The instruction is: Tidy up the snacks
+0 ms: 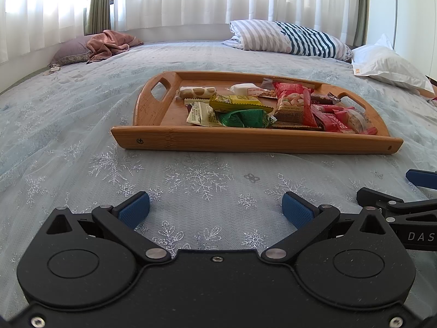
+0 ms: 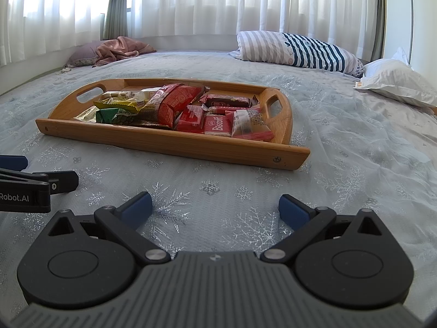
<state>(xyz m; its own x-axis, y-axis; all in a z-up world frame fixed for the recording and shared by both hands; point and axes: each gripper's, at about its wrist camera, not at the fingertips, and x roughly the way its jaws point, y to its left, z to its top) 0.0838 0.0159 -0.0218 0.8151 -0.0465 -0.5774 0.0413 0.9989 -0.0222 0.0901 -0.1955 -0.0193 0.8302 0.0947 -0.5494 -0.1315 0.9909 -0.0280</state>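
A wooden tray (image 1: 245,143) (image 2: 169,140) lies on the bed, holding several wrapped snacks. Green packets (image 1: 243,117) (image 2: 116,116) and a yellow bar (image 1: 237,102) sit toward its left. A red nut bag (image 1: 293,106) (image 2: 174,101) stands in the middle, with red Biscoff packs (image 1: 337,123) (image 2: 218,125) to the right. My left gripper (image 1: 215,207) hovers open over the bedspread, short of the tray's near wall, nothing between its blue pads. My right gripper (image 2: 215,205) is likewise open and empty, beside the left one.
The pale blue snowflake bedspread (image 1: 68,114) spreads all around the tray. A striped pillow (image 1: 295,38) and a white pillow (image 1: 387,65) lie at the far right. A purple pillow with pink cloth (image 1: 109,43) lies at the far left. White curtains hang behind.
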